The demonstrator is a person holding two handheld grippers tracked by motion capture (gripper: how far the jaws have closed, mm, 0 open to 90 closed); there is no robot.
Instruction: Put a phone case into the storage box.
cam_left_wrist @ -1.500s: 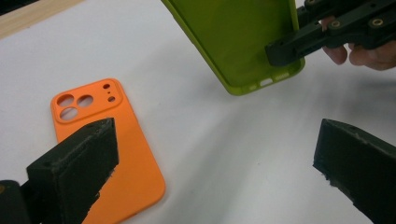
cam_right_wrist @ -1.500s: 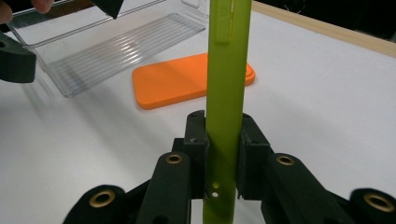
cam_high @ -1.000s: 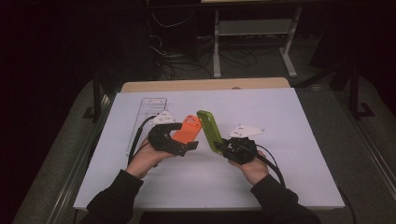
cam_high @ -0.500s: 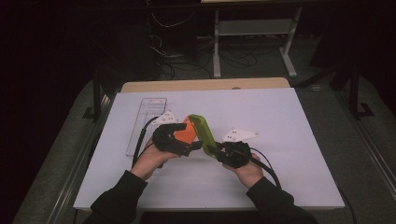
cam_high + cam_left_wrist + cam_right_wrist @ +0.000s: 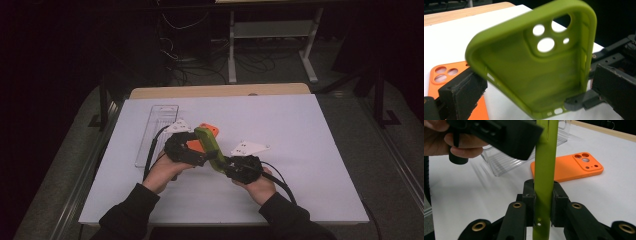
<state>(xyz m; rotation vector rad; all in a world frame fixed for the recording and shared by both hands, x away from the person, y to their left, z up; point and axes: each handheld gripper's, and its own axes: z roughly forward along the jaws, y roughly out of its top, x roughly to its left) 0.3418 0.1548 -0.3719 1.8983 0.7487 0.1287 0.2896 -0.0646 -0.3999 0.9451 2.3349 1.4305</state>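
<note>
1. A white table (image 5: 310,150) carries all the work; a wooden edge shows along its far side in the high view, and the person's two dark sleeves come in from the near edge.
2. A clear plastic tray (image 5: 157,132) lies on the person's left part of the table, long side running away from the person, just beyond the left hand.
3. The left gripper (image 5: 192,150) sits near the middle of the table, just beside the tray. In the left gripper view its two black pads (image 5: 461,91) stand spread, one on either side of the green case, with a gap visible on the right side, so they do not press on it.
4. The right gripper (image 5: 227,167) is held just to the right of the left one, the two nearly touching. In the right gripper view its jaws are pressed against both faces of the green case's lower end, pinching it edge-on.
5. The green phone case (image 5: 534,67) stands raised off the table and tilted, between the two grippers. Its hollow inner side with the camera cut-outs faces the left gripper's camera; its bottom end sits in the right gripper.
6. The orange phone case (image 5: 567,166) lies flat on the table, back up, behind the green one and close to the tray; no gripper holds it.
</note>
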